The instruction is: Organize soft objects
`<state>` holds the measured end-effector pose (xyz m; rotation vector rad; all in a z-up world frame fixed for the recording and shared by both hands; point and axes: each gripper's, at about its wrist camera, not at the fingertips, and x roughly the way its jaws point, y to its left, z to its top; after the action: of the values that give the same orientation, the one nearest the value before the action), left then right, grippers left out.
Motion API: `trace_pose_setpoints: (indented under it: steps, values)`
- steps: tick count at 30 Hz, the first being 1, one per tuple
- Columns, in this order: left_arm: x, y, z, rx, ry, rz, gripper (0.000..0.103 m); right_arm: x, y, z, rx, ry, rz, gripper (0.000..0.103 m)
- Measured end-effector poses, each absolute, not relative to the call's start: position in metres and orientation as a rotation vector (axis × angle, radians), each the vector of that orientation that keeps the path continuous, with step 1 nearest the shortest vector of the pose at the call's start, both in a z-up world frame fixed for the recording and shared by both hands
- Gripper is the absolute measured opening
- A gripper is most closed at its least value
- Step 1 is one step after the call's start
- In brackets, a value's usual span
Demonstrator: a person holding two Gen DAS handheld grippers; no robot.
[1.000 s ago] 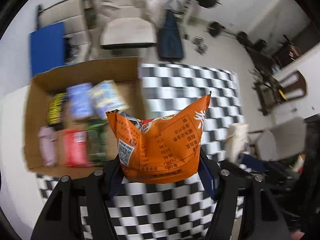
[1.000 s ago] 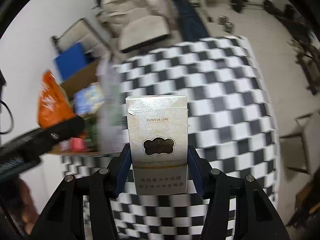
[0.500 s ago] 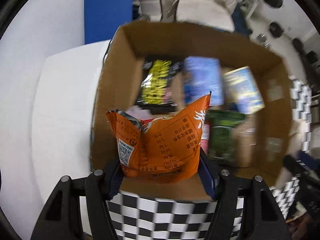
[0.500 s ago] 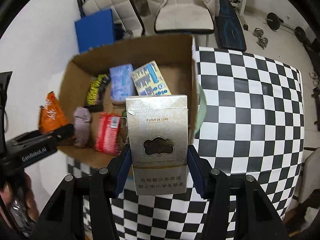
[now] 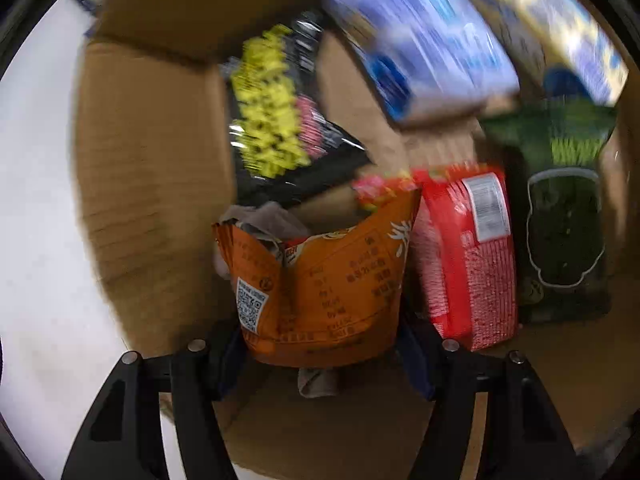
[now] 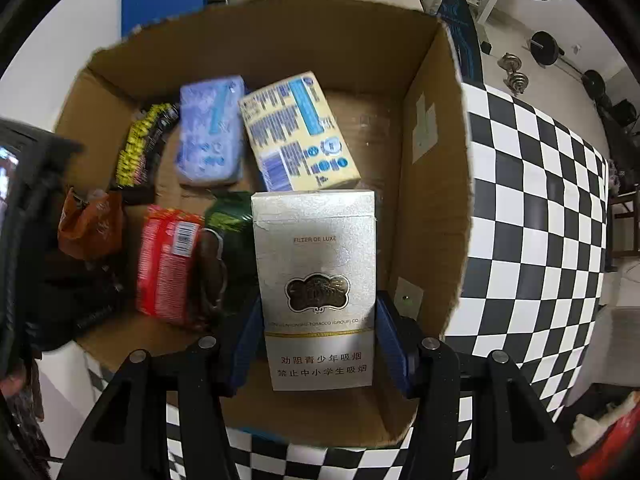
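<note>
My left gripper [image 5: 320, 344] is shut on an orange snack bag [image 5: 324, 288] and holds it low inside the cardboard box [image 5: 152, 200], at its near left, over a grey cloth item [image 5: 264, 220]. My right gripper [image 6: 316, 344] is shut on a silver cigarette carton [image 6: 316, 280] and holds it over the box's [image 6: 432, 184] near right part. The orange bag [image 6: 90, 226] and the left gripper also show at the left of the right wrist view.
In the box lie a red packet [image 6: 168, 268], a green packet [image 6: 232, 216], a black-and-yellow packet [image 6: 140, 148], a blue pack [image 6: 210, 140] and a yellow-blue box [image 6: 296, 132]. The checkered tablecloth [image 6: 540, 200] extends right. Chairs and gym weights stand beyond.
Both grippers have moved toward and down into the box. The left one has dropped the orange bag deep inside; the right carton now hangs over the box's near right.
</note>
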<state>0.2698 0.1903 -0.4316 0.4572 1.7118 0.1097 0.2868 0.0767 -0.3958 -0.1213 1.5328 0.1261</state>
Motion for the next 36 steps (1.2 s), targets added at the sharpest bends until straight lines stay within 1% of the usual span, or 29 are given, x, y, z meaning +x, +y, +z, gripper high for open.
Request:
trace_pose_setpoints:
  steps: [2,8,11,15,17,18,21,22,23,26,27,28,30,32,34,36]
  values:
    - [0.268,0.183,-0.434,0.479,1.7,0.107,0.064,0.287,0.077,-0.404,-0.139,1.55,0.121,0.057]
    - [0.275,0.182,-0.42,0.277,1.71,0.031,0.067,0.288,0.075,-0.411,-0.141,1.571,0.112,0.058]
    - [0.278,0.189,-0.419,0.23,1.736,0.03,0.069,0.292,0.074,-0.413,-0.127,1.596,0.116,0.058]
    - [0.283,0.214,-0.411,0.056,1.769,0.002,0.071,0.296,0.068,-0.411,-0.079,1.624,0.12,0.059]
    - [0.284,0.232,-0.407,-0.043,1.777,-0.016,0.074,0.297,0.063,-0.409,-0.058,1.626,0.122,0.065]
    - [0.283,0.24,-0.406,-0.096,1.789,-0.012,0.075,0.297,0.061,-0.408,-0.051,1.622,0.116,0.071]
    - [0.281,0.254,-0.402,-0.17,1.79,-0.027,0.085,0.297,0.057,-0.402,-0.025,1.621,0.121,0.072]
    - [0.28,0.258,-0.4,-0.169,1.784,-0.019,0.091,0.297,0.055,-0.399,-0.022,1.617,0.121,0.072]
    - [0.28,0.26,-0.397,-0.17,1.777,-0.013,0.094,0.296,0.054,-0.397,-0.02,1.613,0.121,0.072]
    - [0.275,0.271,-0.388,-0.192,1.76,-0.002,0.099,0.297,0.056,-0.39,-0.007,1.608,0.129,0.078]
    - [0.272,0.274,-0.382,-0.212,1.745,-0.006,0.099,0.296,0.056,-0.387,-0.006,1.606,0.132,0.081]
    - [0.272,0.277,-0.378,-0.218,1.732,-0.002,0.1,0.296,0.057,-0.384,-0.009,1.603,0.129,0.088]
    - [0.265,0.283,-0.368,-0.224,1.697,0.009,0.1,0.294,0.059,-0.379,-0.006,1.589,0.131,0.095]
    - [0.258,0.292,-0.357,-0.226,1.664,0.018,0.101,0.292,0.059,-0.372,0.001,1.58,0.136,0.097]
    - [0.258,0.293,-0.341,-0.236,1.619,0.036,0.101,0.288,0.059,-0.367,0.018,1.566,0.137,0.103]
    - [0.245,0.297,-0.329,-0.254,1.582,0.052,0.101,0.286,0.058,-0.36,0.036,1.547,0.13,0.103]
